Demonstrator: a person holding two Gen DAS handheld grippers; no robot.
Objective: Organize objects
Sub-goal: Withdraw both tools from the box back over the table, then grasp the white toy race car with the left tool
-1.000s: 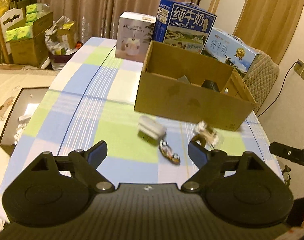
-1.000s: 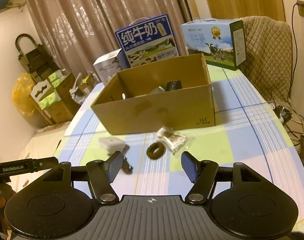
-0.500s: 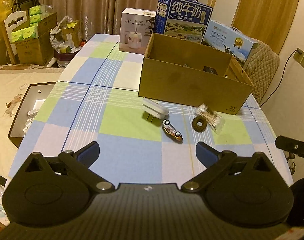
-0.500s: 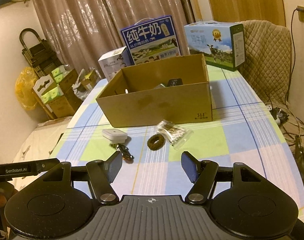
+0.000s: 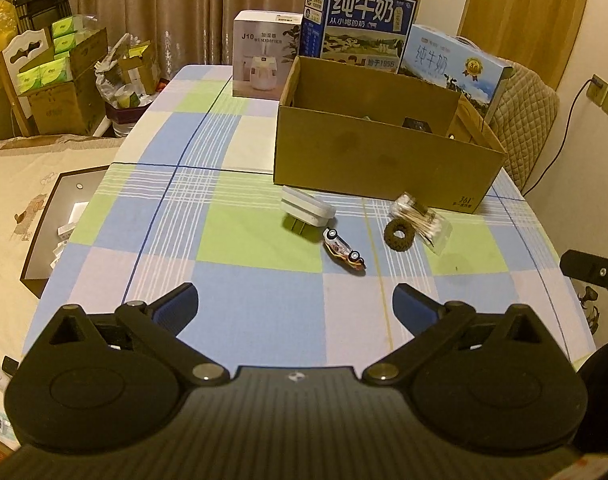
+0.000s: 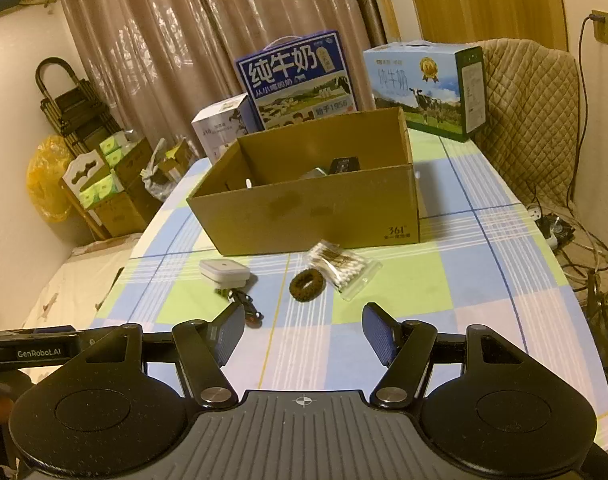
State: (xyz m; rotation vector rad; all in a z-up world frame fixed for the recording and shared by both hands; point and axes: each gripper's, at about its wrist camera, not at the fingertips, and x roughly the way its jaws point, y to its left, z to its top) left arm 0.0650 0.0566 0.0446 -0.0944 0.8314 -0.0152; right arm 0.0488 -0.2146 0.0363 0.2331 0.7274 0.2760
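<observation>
An open cardboard box (image 5: 380,160) (image 6: 316,212) stands on the checked table with a few items inside. In front of it lie a white charger plug (image 5: 307,209) (image 6: 225,271), a toy car (image 5: 344,249) (image 6: 246,305), a dark brown hair tie (image 5: 400,235) (image 6: 306,286) and a clear bag of cotton swabs (image 5: 420,218) (image 6: 342,269). My left gripper (image 5: 294,305) is open and empty, hovering above the near table. My right gripper (image 6: 302,332) is open and empty, close before the hair tie and car.
Two blue milk cartons (image 5: 358,28) (image 6: 424,88) and a white humidifier box (image 5: 264,60) stand behind the cardboard box. A quilted chair (image 6: 532,120) stands at the right. Cardboard boxes and bags (image 5: 60,88) stand on the floor left of the table.
Both grippers have pulled back and risen from the objects. The left jaws have opened wider. The objects on the table have not moved.
</observation>
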